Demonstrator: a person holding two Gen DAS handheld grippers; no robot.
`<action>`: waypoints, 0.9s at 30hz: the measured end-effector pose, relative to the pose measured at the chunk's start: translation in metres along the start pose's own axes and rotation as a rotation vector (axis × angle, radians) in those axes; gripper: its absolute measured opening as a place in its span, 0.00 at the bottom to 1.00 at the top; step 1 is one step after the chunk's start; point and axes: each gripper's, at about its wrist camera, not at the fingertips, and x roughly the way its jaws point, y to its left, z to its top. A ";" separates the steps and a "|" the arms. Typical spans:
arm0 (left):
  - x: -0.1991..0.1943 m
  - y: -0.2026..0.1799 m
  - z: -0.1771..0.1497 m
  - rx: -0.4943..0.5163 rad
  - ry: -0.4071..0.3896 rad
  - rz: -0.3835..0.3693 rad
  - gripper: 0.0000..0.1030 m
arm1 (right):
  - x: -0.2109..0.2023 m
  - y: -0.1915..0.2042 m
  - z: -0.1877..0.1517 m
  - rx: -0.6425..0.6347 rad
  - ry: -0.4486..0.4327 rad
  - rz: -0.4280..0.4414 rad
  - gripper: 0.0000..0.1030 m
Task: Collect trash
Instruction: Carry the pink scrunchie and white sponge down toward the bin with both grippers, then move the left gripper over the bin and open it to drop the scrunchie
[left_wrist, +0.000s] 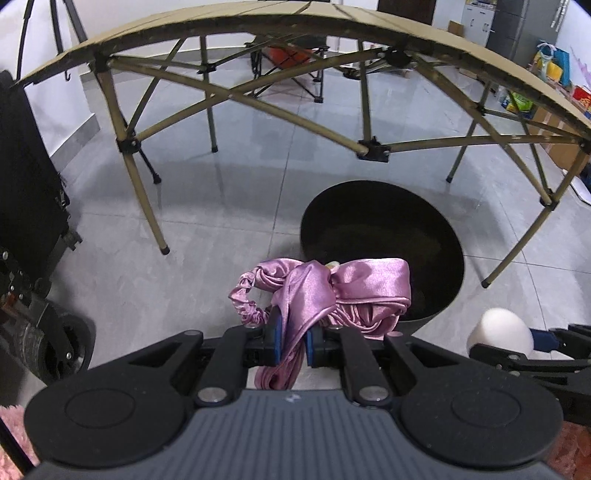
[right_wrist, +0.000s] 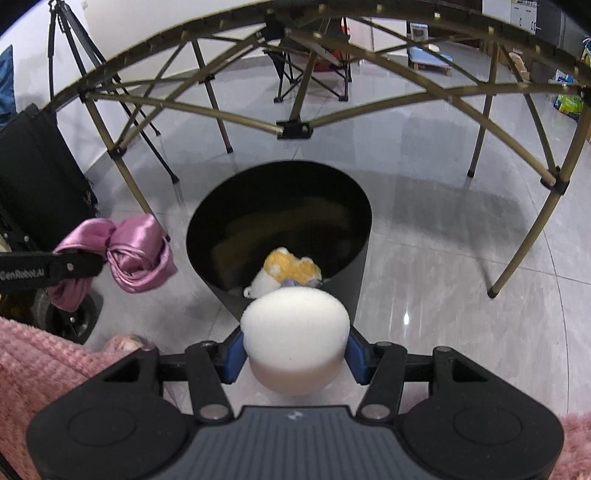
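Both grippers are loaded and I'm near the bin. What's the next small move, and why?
Probably ease the right gripper forward a little over the black bin, then open it. It is shut on the white sponge, which sits just short of the bin's near rim, and the bin already holds a yellow and white item. The left gripper with the pink satin cloth can follow.

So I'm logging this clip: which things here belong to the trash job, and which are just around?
Job: pink satin cloth in left gripper; white sponge in right gripper; black bin.
Around: folding table, camp chair, tripod.
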 end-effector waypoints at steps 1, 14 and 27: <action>0.003 0.002 0.000 -0.005 0.008 0.009 0.12 | 0.003 -0.001 -0.001 0.002 0.008 -0.003 0.52; 0.014 -0.006 0.007 -0.012 0.064 0.028 0.12 | 0.014 -0.019 -0.004 0.039 0.036 -0.034 0.52; 0.029 -0.032 0.033 -0.006 0.119 0.041 0.12 | 0.019 -0.056 0.011 0.117 -0.004 -0.098 0.52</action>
